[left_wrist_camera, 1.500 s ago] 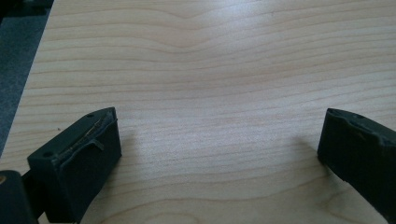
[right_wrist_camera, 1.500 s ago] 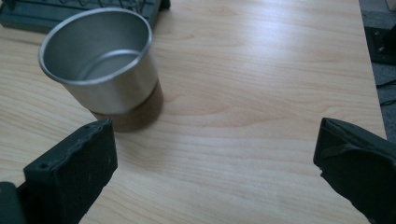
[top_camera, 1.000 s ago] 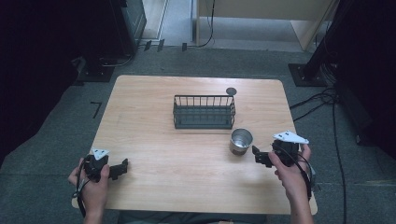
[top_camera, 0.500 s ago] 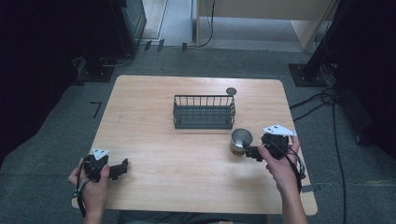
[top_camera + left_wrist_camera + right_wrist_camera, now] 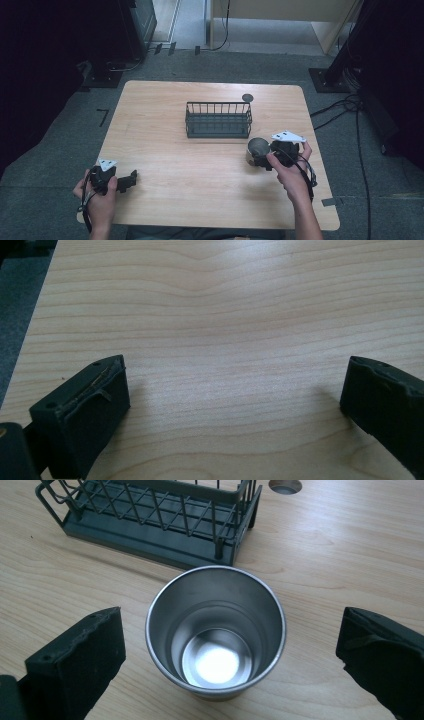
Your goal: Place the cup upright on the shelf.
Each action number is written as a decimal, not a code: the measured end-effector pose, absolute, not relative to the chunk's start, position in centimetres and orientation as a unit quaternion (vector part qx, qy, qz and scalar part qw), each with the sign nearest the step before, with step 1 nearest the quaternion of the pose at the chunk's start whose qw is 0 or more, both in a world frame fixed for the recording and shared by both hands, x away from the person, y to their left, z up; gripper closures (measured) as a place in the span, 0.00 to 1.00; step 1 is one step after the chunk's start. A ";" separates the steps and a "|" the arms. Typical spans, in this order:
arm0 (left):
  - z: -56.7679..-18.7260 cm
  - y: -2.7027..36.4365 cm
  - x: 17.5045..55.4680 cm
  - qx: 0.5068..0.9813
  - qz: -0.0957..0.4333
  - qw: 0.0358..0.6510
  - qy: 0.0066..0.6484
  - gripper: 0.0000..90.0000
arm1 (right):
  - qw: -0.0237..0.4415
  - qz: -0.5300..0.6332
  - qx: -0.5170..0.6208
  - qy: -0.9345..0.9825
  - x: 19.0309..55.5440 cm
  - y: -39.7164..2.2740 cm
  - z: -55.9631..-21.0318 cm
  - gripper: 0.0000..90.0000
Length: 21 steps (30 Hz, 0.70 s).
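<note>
Right gripper (image 5: 227, 645) spread wide around steel cup (image 5: 216, 630), jaw tips cut off below; left gripper (image 5: 235, 405) released over bare table (image 5: 225, 315). Cup upright, shiny, empty.

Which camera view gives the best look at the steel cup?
The right gripper view: the steel cup stands upright between the right gripper's open fingers, its empty inside visible down to the bottom. The high view shows the cup small, beside the wire basket. The left gripper view shows bare table.
</note>
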<state>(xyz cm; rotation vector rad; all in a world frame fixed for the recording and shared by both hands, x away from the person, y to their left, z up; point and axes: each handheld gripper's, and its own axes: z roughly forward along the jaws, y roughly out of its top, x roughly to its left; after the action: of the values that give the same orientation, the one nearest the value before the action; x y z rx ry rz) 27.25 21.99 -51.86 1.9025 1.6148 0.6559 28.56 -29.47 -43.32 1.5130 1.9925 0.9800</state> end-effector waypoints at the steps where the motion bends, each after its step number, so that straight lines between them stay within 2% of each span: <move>1: -51.9 22.0 27.3 0.708 0.244 0.277 0.601 0.00 | 0.223 0.357 0.549 0.723 28.6 -29.4 -43.4 0.00; 21: -51.9 22.0 27.3 0.708 0.244 0.277 0.601 0.00 | 0.220 0.366 0.558 0.712 29.8 -28.1 -45.7 0.00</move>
<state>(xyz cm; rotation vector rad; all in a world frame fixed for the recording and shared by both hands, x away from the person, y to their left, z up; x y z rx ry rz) 27.25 21.99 -51.86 1.9023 1.6151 0.6557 29.80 -28.13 -45.67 1.5423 1.9700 1.0118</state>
